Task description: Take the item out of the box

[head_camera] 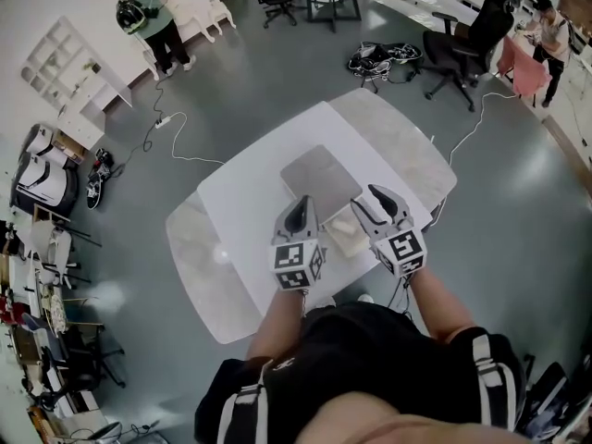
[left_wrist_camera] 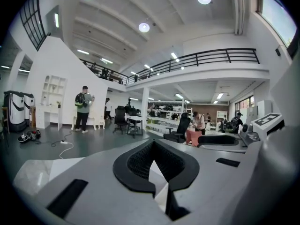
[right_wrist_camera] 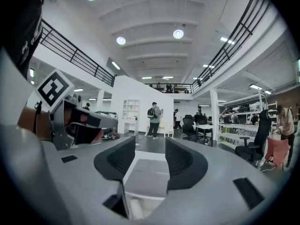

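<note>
The box point(head_camera: 344, 237) stands near the counter's point(head_camera: 240, 202) near edge, on the person's side. Its grey lid point(head_camera: 319, 176) is laid back flat toward the counter's middle, so the opening step looks done. The step in hand is the reach for the item.

The right tool point(head_camera: 377, 202) hovers over the box's right side with its jaws well apart and nothing between the pads. In the right gripper view the lid and the box's pale rim lie framed between the jaws. Just under the rim is the item point(right_wrist_camera: 133, 212), a pale rounded shape lying inside the box (too little of it shows to name it).

The left tool point(head_camera: 300, 209) is just beside the box's left side, near the lid's near corner. Its jaws meet at the tips, and only pale surface shows through the gap behind them. Whether it pinches a thin edge there I cannot tell; most likely it holds nothing.

The next move, as I judge it, belongs to the right tool. It should tip down into the opening, set its open jaws on either side of the item without catching the rim, close, and lift straight up. The left tool could press on the box so that it does not rise with the item.
</note>
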